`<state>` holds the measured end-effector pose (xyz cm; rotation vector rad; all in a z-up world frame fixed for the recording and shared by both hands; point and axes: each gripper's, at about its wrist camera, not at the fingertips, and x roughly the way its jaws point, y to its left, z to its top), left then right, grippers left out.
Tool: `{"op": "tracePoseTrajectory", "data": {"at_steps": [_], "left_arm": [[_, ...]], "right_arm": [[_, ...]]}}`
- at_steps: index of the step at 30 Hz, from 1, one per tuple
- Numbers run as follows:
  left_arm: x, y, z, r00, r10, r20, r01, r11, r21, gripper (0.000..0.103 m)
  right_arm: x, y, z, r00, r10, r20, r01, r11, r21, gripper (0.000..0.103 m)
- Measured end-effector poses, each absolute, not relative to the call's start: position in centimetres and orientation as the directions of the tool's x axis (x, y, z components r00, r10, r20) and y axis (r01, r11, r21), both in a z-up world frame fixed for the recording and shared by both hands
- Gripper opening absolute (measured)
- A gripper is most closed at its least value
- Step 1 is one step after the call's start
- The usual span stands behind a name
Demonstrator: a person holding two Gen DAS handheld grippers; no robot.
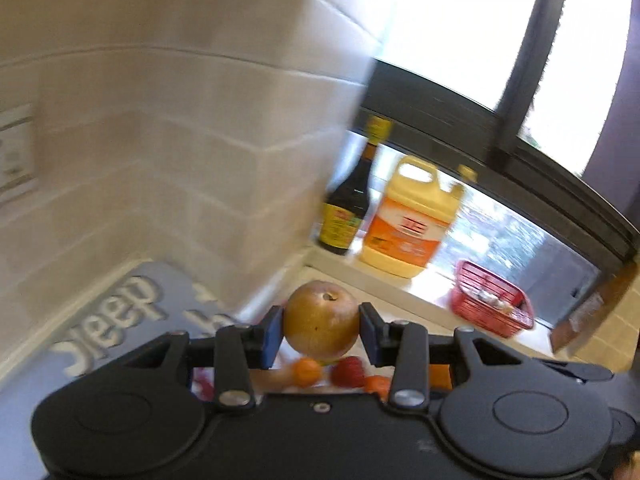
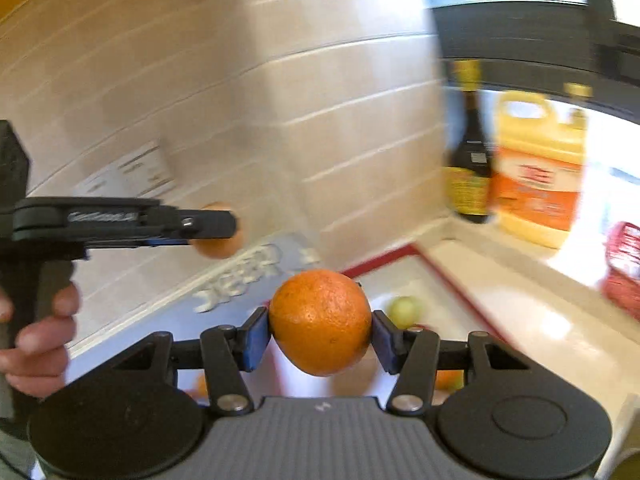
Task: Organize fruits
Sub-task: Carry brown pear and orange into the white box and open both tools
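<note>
Two fruits: a round, golden-brown russet pear (image 1: 322, 320) with a short stem dimple and a round, pebbly-skinned orange (image 2: 321, 322) are both being carried in the air above the counter.
Pear handling: it is likely firm and fairly heavy, with dry, matte skin that is gripping well (bruising is a risk if squeezed harder); the widest middle is the best hold.
Orange handling: its rind is looking springy and dimpled, so slipping seems unlikely; the equator is the natural place to hold.
Left gripper (image 1: 322, 330): its blue pads are pinching the pear on both flanks.
Right gripper (image 2: 321, 338): its blue pads are clamping the orange at mid-height.
Below: small orange and red fruits (image 1: 348, 372) are lying on a red-edged white tray (image 2: 384, 260), with a pale green round fruit (image 2: 405, 311) resting there too.
Surroundings: a grey mat with raised white lettering (image 1: 120, 312) is lying beside glossy cream wall tiles (image 1: 180, 140); a dark glass sauce bottle (image 1: 346, 208), a yellow plastic jug (image 1: 412, 220) and a red plastic mesh basket (image 1: 492, 300) are standing on the sill.
</note>
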<state>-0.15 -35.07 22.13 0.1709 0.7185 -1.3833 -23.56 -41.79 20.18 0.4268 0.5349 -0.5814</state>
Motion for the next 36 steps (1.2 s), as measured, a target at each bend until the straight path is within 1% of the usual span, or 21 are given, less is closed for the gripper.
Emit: {"op": "tracePoseTrajectory", "data": {"at_steps": [2,4,6,10,14,18,21,23,28,31,34,36], "left_arm": [[-1.5,-36.5,21.4,-0.016,-0.822,-0.569,0.936,0.188,-0.298,0.048],[-2.9,-38.0,19.9,-0.025,-0.798,-0.601,0.945,0.178,-0.275,0.048],[-3.8,-39.2,18.2,-0.04,-0.757,-0.653,0.949,0.176,-0.263,0.048],[-4.8,-40.9,14.4,-0.126,-0.676,-0.726,0.942,0.147,-0.3,0.048],[-6.1,-42.0,10.8,-0.149,-0.586,-0.797,0.943,0.158,-0.293,0.048],[-6.6,-42.6,8.2,-0.186,-0.525,-0.83,0.943,0.143,-0.301,0.048],[-7.4,-43.1,6.6,-0.186,-0.479,-0.858,0.954,0.12,-0.274,0.048],[-7.6,-43.0,6.2,-0.188,-0.479,-0.858,0.958,0.103,-0.268,0.049],[-7.7,-42.8,6.4,-0.197,-0.481,-0.854,0.961,0.078,-0.265,0.049],[-7.9,-42.7,6.4,-0.194,-0.487,-0.852,0.964,0.067,-0.258,0.049],[-7.6,-42.7,6.3,-0.204,-0.499,-0.842,0.957,0.079,-0.279,0.05],[-7.6,-42.5,6.2,-0.197,-0.504,-0.841,0.957,0.087,-0.276,0.053]], "right_arm": [[-25.3,-42.8,19.8,0.683,-0.429,-0.591,0.649,0.727,0.223,0.056],[-26.7,-43.9,19.0,0.657,-0.445,-0.609,0.68,0.698,0.223,0.056],[-28.1,-44.1,17.7,0.641,-0.44,-0.629,0.694,0.681,0.232,0.056],[-28.6,-45.0,14.8,0.61,-0.402,-0.683,0.704,0.67,0.234,0.056],[-27.8,-45.0,12.6,0.543,-0.387,-0.745,0.709,0.687,0.159,0.056],[-26.8,-45.1,11.1,0.498,-0.381,-0.779,0.7,0.706,0.103,0.056],[-26.0,-45.2,10.2,0.448,-0.387,-0.806,0.696,0.716,0.043,0.056],[-25.3,-45.4,9.5,0.406,-0.391,-0.826,0.69,0.724,-0.003,0.056],[-24.2,-45.7,8.6,0.343,-0.389,-0.855,0.674,0.736,-0.064,0.056],[-23.7,-45.8,8.5,0.328,-0.385,-0.863,0.667,0.741,-0.077,0.056],[-23.6,-46.1,8.6,0.32,-0.374,-0.871,0.675,0.735,-0.067,0.057],[-23.6,-46.2,8.8,0.311,-0.364,-0.878,0.684,0.727,-0.06,0.06]]}}
